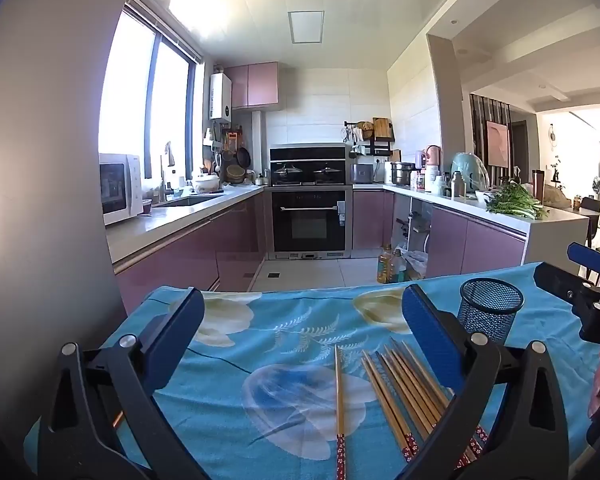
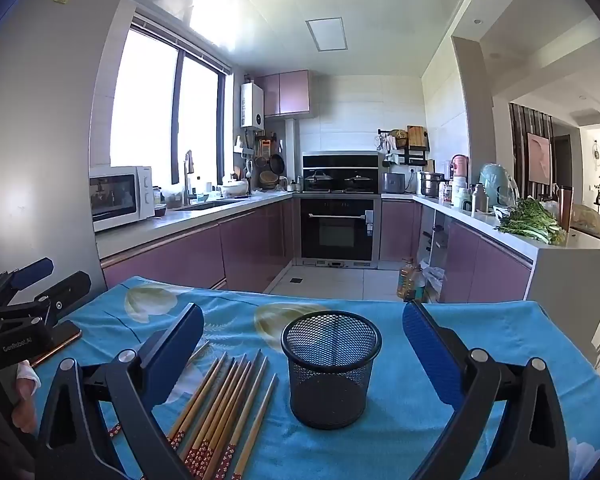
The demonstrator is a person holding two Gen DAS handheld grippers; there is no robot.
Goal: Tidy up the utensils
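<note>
On blue-clothed surface (image 2: 440, 420): chopsticks (image 2: 220, 408) lie loose beside mesh cup (image 2: 330, 368), cup empty. Nothing sorted yet. Left gripper (image 1: 300, 344) and right gripper (image 2: 304, 344) spread wide, holding nothing.

Open cloth (image 2: 420, 420) around mesh cup (image 2: 331, 368)

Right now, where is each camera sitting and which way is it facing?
Left wrist: on the left claw, open, facing bamboo chopsticks on the blue floral tablecloth; right claw at the edge.
Right wrist: on the right claw, open, facing the black mesh cup; left claw at the edge.
Shared: chopsticks, cup, tablecloth, kitchen behind.
</note>
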